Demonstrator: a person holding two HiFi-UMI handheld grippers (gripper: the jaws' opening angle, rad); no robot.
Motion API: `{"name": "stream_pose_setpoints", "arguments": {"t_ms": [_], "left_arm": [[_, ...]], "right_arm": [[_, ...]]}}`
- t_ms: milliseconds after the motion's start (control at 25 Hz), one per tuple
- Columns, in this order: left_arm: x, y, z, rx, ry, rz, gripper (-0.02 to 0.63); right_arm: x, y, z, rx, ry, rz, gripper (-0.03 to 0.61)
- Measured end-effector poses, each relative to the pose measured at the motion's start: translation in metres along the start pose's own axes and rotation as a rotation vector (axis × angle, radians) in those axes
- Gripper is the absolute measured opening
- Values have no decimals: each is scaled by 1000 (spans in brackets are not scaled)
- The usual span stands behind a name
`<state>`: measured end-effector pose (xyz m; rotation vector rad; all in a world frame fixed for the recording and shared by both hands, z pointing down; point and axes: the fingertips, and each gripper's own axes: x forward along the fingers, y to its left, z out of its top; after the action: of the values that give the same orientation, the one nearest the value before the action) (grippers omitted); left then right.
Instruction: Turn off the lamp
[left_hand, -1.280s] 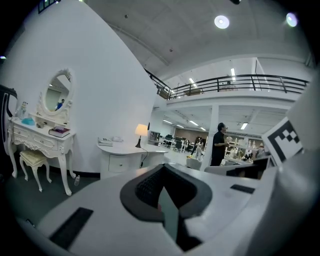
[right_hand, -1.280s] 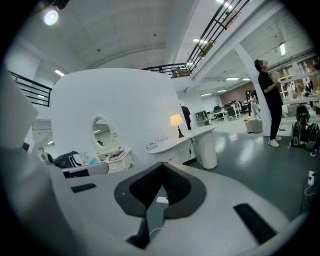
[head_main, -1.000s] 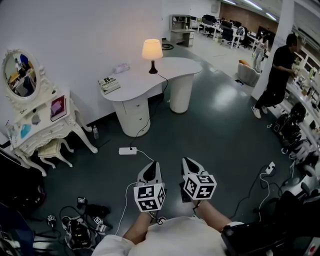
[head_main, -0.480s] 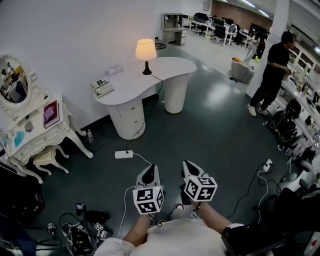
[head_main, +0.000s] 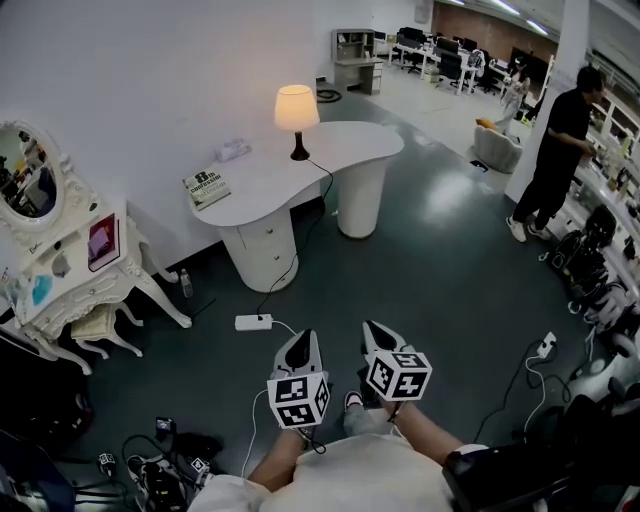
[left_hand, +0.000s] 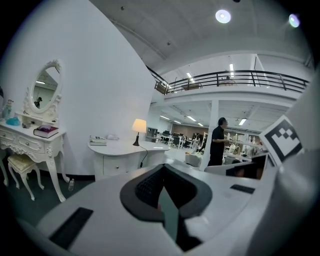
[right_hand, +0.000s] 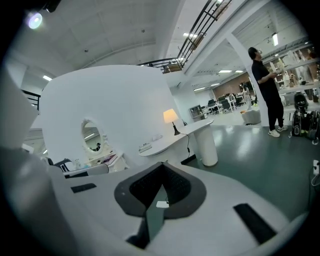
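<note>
The left tongs (head_main: 303, 337) and right tongs (head_main: 373, 327) are closed and empty, far from the lit lamp (head_main: 298, 112)

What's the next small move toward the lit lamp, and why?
Probably step toward the white curved desk: the lit cream-shaded table lamp on it stands far from the shut left gripper and right gripper, seemingly beyond reach.

Head view steeply down, others face lamp (head_main: 297, 107)
</note>
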<state>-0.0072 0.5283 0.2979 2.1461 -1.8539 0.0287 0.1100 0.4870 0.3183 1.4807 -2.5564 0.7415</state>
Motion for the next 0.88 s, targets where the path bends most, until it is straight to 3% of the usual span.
{"name": "stream_pose_setpoints", "arguments": {"t_ms": [320, 880], "left_arm": [[73, 6, 34, 8, -24, 31, 9], [162, -5, 43, 9, -4, 51, 9]], "right_arm": [[61, -29, 49, -27, 8, 32, -2], [126, -80, 80, -44, 63, 68, -2]]}}
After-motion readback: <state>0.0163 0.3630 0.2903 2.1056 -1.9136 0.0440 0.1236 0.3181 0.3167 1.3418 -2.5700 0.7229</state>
